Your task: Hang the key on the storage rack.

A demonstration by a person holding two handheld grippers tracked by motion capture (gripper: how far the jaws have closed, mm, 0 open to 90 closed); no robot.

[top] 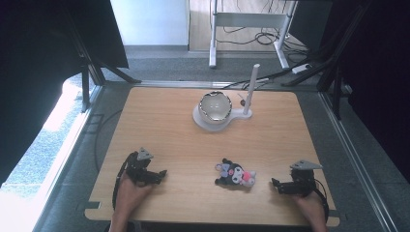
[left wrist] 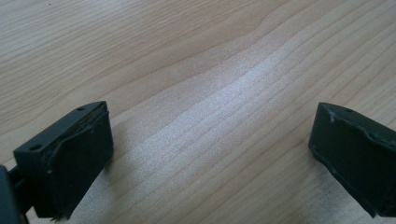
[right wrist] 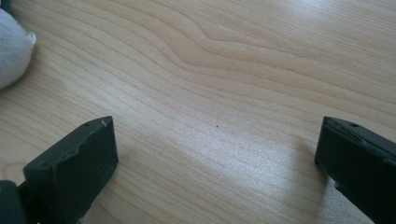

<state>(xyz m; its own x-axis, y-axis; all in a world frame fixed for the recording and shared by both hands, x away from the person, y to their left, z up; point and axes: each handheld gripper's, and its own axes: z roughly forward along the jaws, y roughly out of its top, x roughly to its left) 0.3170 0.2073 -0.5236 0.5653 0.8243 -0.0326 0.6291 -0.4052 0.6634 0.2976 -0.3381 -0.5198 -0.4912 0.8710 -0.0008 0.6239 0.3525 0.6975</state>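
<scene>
A small black, white and pink plush toy [top: 235, 174] lies on the wooden table [top: 174, 125] near its front edge, between the two hands. My left gripper [top: 162, 174] rests low at the front left, pointing right; in the left gripper view [left wrist: 210, 154] its jaws stand wide apart over bare wood. My right gripper [top: 274, 185] sits at the front right, pointing left toward the toy and a little short of it. In the right gripper view [right wrist: 215, 158] its jaws are open with nothing between them, and a white bit of the plush toy [right wrist: 11, 51] shows at the top left.
A shiny bowl [top: 215, 106] sits on a white base [top: 203, 123] with an upright white post [top: 251, 89] at the table's far middle. Dark frame struts and curtains flank the table. Beyond the far edge stands a white desk frame [top: 251, 21] with cables on the floor.
</scene>
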